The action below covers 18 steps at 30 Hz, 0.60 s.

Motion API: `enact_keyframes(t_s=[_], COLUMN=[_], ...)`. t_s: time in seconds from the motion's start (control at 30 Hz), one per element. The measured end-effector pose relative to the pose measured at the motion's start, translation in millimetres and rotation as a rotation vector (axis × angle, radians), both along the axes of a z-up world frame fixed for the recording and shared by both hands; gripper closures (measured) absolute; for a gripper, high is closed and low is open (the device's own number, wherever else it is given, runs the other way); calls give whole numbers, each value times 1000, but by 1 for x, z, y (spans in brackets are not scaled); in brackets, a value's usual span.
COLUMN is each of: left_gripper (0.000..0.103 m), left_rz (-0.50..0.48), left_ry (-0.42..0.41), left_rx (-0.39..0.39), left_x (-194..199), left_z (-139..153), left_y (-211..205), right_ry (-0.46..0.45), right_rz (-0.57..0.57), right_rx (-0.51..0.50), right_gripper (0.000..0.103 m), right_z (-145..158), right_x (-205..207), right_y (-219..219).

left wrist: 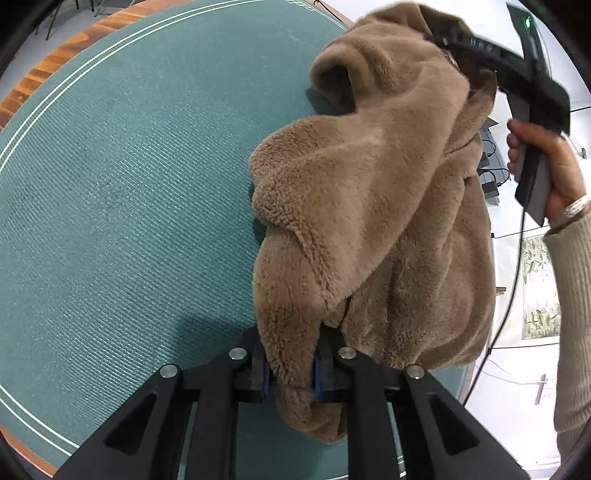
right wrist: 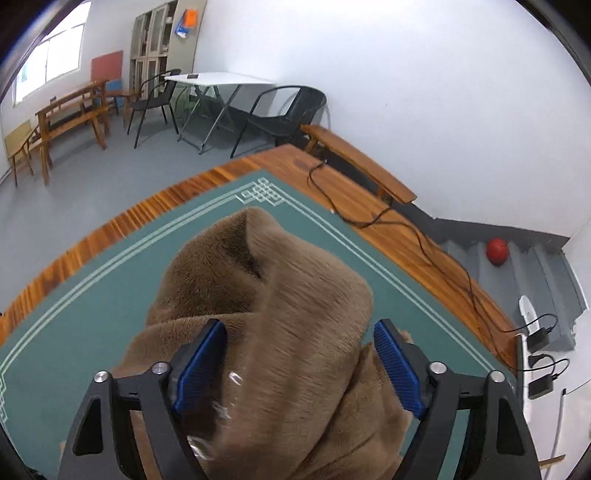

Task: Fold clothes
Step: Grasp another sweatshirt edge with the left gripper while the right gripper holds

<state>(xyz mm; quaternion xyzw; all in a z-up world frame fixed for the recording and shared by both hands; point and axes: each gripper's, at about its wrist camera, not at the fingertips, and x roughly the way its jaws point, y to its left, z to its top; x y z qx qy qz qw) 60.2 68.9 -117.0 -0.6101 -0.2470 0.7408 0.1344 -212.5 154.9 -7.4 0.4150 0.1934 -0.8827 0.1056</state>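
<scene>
Fleece garment: plain tan-brown. Mat: teal, fine ribbed weave, pale triple-line border with a knot motif at the far corner. Table edge: orange-brown streaked wood; gripper pads: blue, dimpled

No legible text, label, brand name, number or sign appears in either view. The green mat carries only pale border lines and a woven knot ornament at its corner, no lettering. The right gripper, seen from the left wrist camera, shows faint pale marks on its black arm, too blurred to read. A wall print shows plant figures only, with no caption that can be made out. The papers or packets on the cabinet at the back of the room are too small to read. The chargers beside the table show no readable marking.
</scene>
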Motion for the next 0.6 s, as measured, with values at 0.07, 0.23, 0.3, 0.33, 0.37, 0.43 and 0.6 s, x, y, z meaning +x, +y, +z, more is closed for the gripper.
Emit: enact_keyframes(t_s=[0.07, 0.23, 0.3, 0.33, 0.37, 0.43, 0.6], left_gripper=[81, 74, 70, 68, 65, 58, 52], left_rz=[0, -4, -5, -6, -7, -9, -4], left_ry=[-2, -7, -6, -6, -6, -5, -7], left_rx=[4, -10, -18, -22, -26, -34, -45], left_x=[3, 6, 5, 5, 4, 4, 1], left_z=[2, 8, 11, 12, 13, 16, 23], left_y=[7, 29, 39, 44, 49, 59, 82], right_ry=[-10, 97, 103, 99, 88, 52, -17], right_rz=[-29, -107, -150, -171, -194, -239, -335], right_rx=[-43, -21, -30, -39, -46, -55, -124], right_gripper=[66, 82, 82, 82, 82, 82, 81], right_z=[2, 28, 34, 36, 34, 24, 5], right_x=[2, 38, 56, 65, 73, 86, 114], right_y=[19, 76, 107, 123, 138, 166, 221])
